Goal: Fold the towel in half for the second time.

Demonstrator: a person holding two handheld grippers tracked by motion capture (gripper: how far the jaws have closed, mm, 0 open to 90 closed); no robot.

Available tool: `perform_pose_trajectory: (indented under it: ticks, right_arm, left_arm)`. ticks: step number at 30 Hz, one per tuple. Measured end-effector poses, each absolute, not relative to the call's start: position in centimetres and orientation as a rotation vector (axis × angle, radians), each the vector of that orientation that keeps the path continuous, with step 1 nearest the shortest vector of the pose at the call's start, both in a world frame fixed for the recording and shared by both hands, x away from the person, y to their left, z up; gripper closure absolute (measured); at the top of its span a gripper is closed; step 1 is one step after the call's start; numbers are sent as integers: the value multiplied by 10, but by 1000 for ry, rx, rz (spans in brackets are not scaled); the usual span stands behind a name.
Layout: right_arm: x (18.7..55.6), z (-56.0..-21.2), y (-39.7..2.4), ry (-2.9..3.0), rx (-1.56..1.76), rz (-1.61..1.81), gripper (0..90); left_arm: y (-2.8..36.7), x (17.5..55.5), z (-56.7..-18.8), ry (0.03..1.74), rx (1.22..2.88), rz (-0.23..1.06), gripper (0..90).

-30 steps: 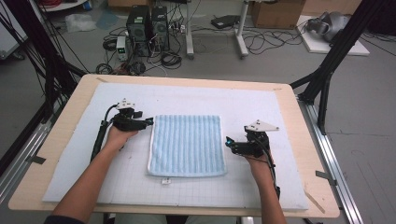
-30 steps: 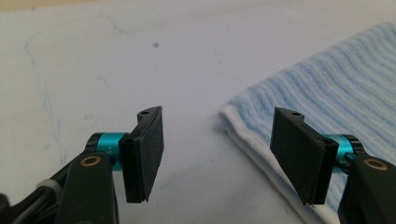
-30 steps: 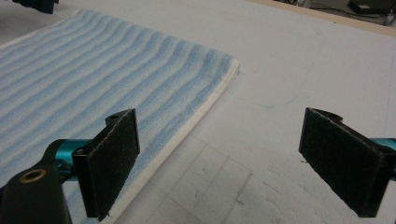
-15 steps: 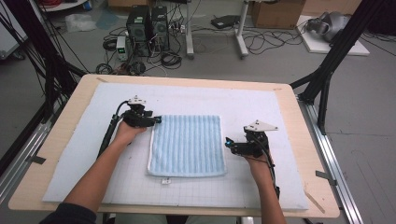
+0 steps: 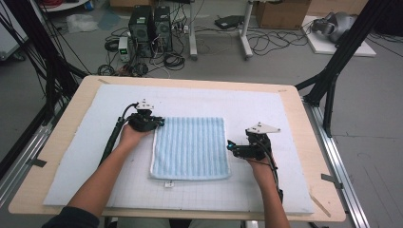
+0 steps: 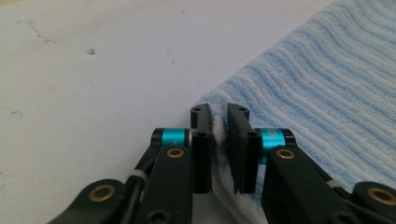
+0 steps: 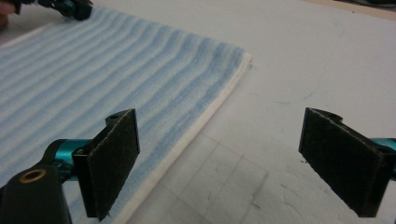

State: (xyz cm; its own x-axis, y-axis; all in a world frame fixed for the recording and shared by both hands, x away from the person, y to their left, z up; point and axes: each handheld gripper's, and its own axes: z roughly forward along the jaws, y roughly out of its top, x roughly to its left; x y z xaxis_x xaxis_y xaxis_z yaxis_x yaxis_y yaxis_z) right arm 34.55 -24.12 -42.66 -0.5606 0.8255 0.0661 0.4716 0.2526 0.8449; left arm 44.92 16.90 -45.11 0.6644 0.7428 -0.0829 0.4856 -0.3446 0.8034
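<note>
Pinching, left jaws: the left gripper (image 6: 218, 140) has just been closing and now stands nearly shut, its two pads pressed on the white hem at the far left corner of the towel (image 5: 190, 147).
Right jaws: the right gripper (image 7: 233, 158) stands wide apart with nothing between the pads; the towel's right hem runs under the left pad, bare mat under the other.
Towel: pale blue, ribbed, lying flat and square in the middle of the white mat (image 5: 85, 166), a small tag at its near edge.
Left gripper, high view: at the towel's far left corner (image 5: 145, 121), hand low on the mat.
Right gripper, high view: just beside the towel's right edge (image 5: 237, 149), about halfway along it.
Table: wooden top (image 5: 62, 142) under the mat, black frame posts on either side.
Risk, thin bite: the left pads seem to hold only the hem, so a quick lift could let the corner slip out.
Risk, uneven pull: with one corner gripped and the right side free, the cloth would probably drag and skew across the mat.
Risk, right close: shutting where it stands may catch mat instead of cloth.
</note>
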Motion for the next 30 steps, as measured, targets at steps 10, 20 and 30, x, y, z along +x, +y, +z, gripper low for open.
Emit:
perform_pose_trajectory:
  ticks: [10, 20, 30]
  right_arm:
    - [368, -429, -235, 2169, 1214, 1243, 117]
    - [418, -429, -215, 2268, 1219, 1156, 232]
    - [450, -434, -193, 2303, 1254, 1055, 402]
  left_arm:
    - [173, 451, -451, 982, 1975, 342, 846]
    - [173, 450, -451, 982, 1972, 340, 850]
    - [173, 450, -452, 990, 1972, 337, 849]
